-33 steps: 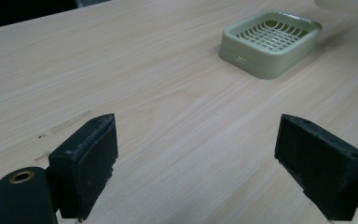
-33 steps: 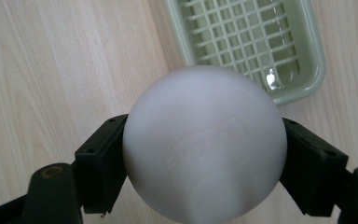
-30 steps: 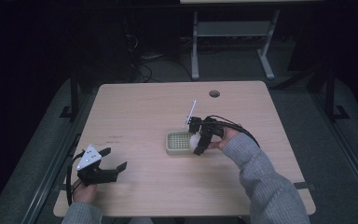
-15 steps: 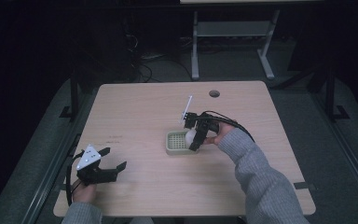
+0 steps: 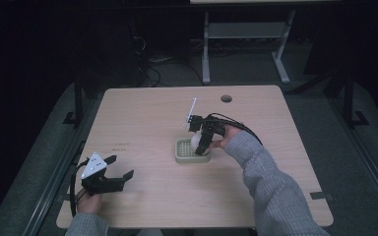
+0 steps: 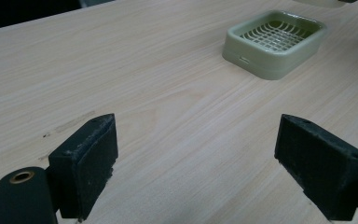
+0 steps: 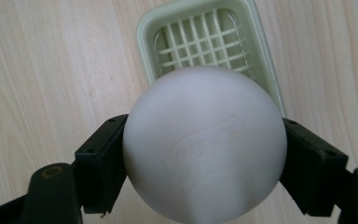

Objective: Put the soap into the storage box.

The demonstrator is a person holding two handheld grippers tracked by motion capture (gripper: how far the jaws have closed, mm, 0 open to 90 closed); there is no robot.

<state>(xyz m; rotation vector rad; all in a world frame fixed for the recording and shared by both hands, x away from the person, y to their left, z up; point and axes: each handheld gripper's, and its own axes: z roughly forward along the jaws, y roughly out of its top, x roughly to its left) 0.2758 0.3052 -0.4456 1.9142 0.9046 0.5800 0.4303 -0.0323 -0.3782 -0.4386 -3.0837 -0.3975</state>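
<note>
Two grippers are at the wooden table (image 5: 147, 123). The right gripper (image 5: 201, 142) squeezes a white ball (image 7: 204, 147) between its two black jaws, one on each side, so it cannot roll away. It holds the ball up in the air, right over a small green tray (image 7: 200, 42) with a grid of holes in its floor. I think the ball is held there so it can go down into the tray, and the raised rim would keep it from rolling off.

The left gripper (image 5: 109, 173) sits far off near the table's front left edge. Its jaws are wide apart with nothing in them. It looks like it is just waiting out of the way.
</note>
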